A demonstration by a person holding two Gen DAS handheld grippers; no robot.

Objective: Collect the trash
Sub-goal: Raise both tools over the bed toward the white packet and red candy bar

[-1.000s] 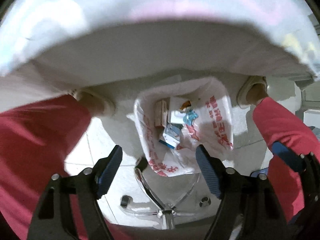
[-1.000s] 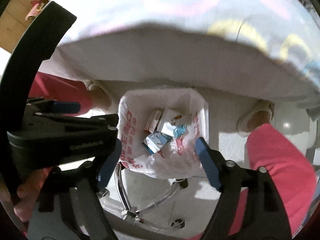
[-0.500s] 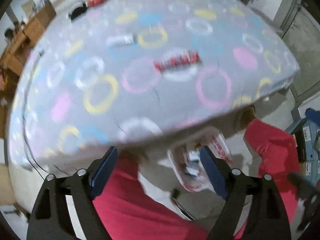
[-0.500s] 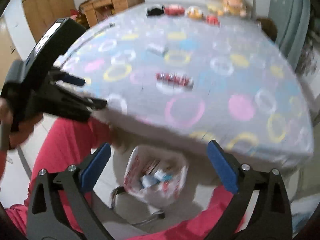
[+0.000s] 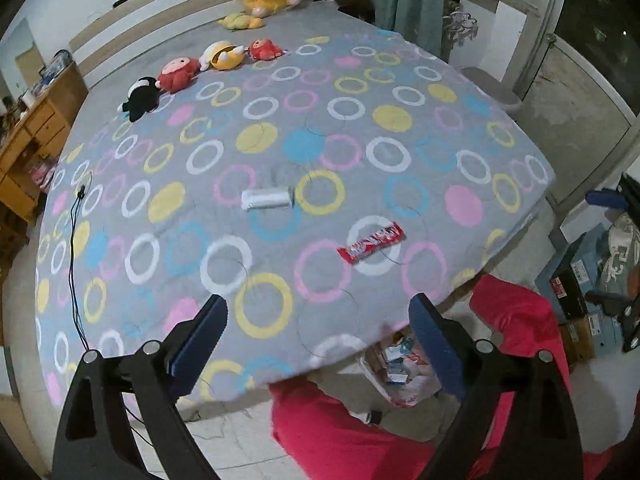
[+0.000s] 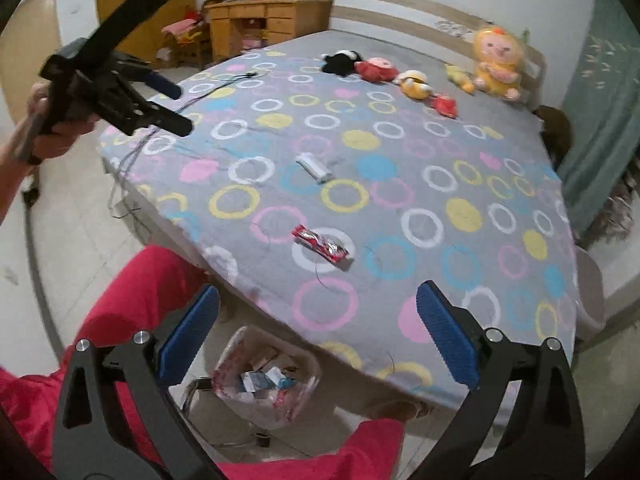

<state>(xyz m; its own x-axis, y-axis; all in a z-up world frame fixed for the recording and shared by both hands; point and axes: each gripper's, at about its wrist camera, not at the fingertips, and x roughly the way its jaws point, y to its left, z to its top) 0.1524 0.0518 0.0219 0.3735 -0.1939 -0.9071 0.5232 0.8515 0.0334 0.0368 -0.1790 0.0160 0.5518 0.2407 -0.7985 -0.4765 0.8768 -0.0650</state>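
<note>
A red snack wrapper (image 5: 370, 243) lies on the grey bed cover with coloured rings (image 5: 280, 128), near the front edge; it also shows in the right wrist view (image 6: 321, 247). A white packet (image 5: 267, 199) lies farther back, also in the right wrist view (image 6: 314, 167). A white trash bag (image 6: 266, 378) with several pieces of trash sits on the floor between my red-trousered legs, also in the left wrist view (image 5: 396, 368). My left gripper (image 5: 318, 344) is open and empty above the bed's edge. My right gripper (image 6: 318, 334) is open and empty above the bag and bed edge.
Several plush toys (image 5: 180, 74) lie at the far end of the bed. A black cable (image 5: 74, 240) runs along the bed's left side. A wooden desk (image 6: 268, 24) stands beyond the bed. Boxes (image 5: 580, 292) sit on the floor at the right.
Both grippers have risen from over the trash bag under the bed's edge to look across the bed top. Both stay open and empty.
</note>
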